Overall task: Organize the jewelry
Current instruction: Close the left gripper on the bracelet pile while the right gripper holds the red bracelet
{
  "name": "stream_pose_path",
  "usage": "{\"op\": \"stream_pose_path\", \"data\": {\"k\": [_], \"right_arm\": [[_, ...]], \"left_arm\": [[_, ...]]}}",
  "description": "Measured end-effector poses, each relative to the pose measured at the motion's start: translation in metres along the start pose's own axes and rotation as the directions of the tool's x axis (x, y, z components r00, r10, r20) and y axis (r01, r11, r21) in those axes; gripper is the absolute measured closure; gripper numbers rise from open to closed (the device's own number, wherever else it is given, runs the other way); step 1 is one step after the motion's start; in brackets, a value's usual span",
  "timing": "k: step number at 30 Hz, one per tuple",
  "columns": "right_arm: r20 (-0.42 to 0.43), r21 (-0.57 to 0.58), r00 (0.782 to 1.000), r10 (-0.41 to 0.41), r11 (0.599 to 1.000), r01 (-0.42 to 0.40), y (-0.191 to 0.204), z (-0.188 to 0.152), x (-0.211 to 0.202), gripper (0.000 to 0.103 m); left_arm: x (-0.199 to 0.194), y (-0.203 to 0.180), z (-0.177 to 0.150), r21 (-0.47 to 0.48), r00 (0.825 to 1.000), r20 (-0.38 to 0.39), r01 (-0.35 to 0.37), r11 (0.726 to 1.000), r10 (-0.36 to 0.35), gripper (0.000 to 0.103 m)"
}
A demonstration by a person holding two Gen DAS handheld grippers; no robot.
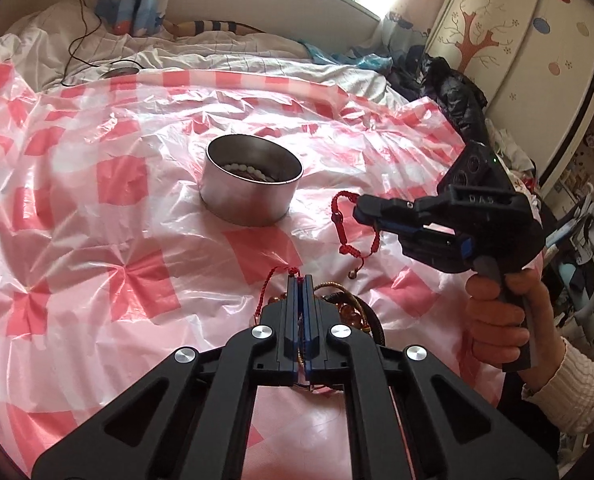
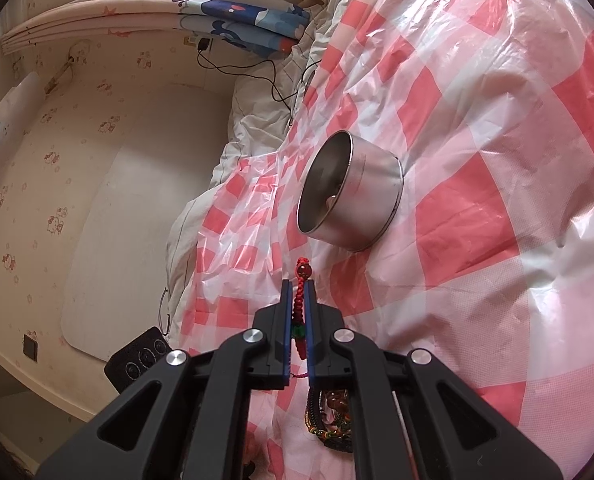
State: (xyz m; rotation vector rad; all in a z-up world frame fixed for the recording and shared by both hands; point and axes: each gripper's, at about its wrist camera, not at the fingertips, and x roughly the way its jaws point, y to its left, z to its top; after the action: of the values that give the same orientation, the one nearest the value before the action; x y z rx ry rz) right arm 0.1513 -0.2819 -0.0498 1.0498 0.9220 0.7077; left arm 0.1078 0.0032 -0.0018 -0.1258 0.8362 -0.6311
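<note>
Right gripper (image 2: 297, 292) clamped on red braided bracelet (image 1: 349, 224); left gripper (image 1: 301, 280) closed, red cord (image 1: 271, 280) pinched at tips; metal tin (image 1: 253, 180) ahead.

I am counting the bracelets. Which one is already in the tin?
The white bead bracelet, lying inside the tin. The red cord one hangs from the right gripper.

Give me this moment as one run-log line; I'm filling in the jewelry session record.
left gripper: shut on red cord | right gripper: shut on red braided bracelet | metal tin: holds white beads
</note>
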Motion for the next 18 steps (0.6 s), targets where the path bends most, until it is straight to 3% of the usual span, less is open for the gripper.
{"op": "stream_pose_path", "data": {"k": [8,18], "right_arm": [[0.027,-0.014,1.0,-0.005,1.0,0.005,0.003,0.002,-0.003,0.096],[0.087,-0.035,0.996,-0.007,0.999,0.01,0.008,0.012,-0.021,0.096]], "left_arm": [[-0.011,-0.004,0.01,-0.003,0.999,0.053,0.004,1.0,-0.003,0.102],[0.007,-0.022,0.04,-0.02,0.997,0.063,0.041,0.999,-0.04,0.102]]}}
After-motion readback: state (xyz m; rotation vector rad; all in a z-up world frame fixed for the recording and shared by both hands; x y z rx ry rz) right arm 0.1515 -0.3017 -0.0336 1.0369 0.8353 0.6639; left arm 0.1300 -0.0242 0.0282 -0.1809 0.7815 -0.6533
